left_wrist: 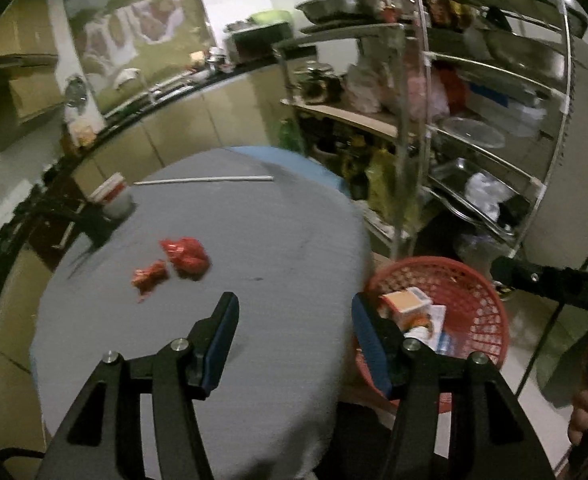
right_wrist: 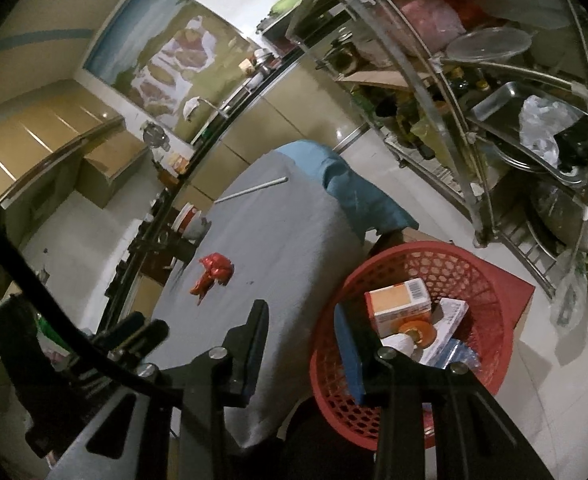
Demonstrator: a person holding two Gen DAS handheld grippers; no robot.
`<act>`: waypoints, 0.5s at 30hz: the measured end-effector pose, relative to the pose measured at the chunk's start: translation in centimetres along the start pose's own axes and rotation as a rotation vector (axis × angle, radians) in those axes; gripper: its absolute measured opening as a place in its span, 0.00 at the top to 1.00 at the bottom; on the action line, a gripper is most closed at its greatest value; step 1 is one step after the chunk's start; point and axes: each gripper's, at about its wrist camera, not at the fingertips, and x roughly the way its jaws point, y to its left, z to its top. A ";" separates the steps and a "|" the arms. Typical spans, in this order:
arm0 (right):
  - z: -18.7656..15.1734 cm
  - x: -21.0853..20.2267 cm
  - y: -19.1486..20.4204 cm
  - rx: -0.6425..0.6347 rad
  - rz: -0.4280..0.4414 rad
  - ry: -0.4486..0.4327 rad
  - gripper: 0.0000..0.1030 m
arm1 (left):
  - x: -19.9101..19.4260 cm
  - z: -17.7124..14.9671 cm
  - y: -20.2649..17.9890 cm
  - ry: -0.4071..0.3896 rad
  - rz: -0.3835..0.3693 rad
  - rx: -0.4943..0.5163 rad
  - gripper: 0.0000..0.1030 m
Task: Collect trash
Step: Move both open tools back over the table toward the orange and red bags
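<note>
Right gripper's finger (right_wrist: 348, 354) is covering part of the red basket (right_wrist: 478, 280), whatever's under the orange box (right_wrist: 400, 300) is staying hidden, and the far shelf clutter (left_wrist: 374, 80) is blurring out.

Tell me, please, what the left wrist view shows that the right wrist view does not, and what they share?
Only the left wrist view shows the two red wrappers as separate pieces; the right gripper's black body enters at its right edge. Only the right wrist view shows the red mat under the red basket and the left gripper's body at lower left. Both show the grey table, white straw, paper cup, orange carton and metal rack.
</note>
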 end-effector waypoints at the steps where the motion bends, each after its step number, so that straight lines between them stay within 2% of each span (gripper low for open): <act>1: -0.1 0.2 0.3 -0.005 0.000 0.003 0.51 | -0.2 0.0 0.4 -0.007 0.016 -0.003 0.42; 3: -0.3 0.2 0.7 -0.011 0.001 -0.002 0.36 | -0.5 -0.2 1.0 -0.017 0.034 -0.008 0.42; 15: -0.9 0.8 5.6 -0.140 0.002 -0.003 0.36 | -2.0 -1.5 5.2 -0.039 0.072 -0.089 0.42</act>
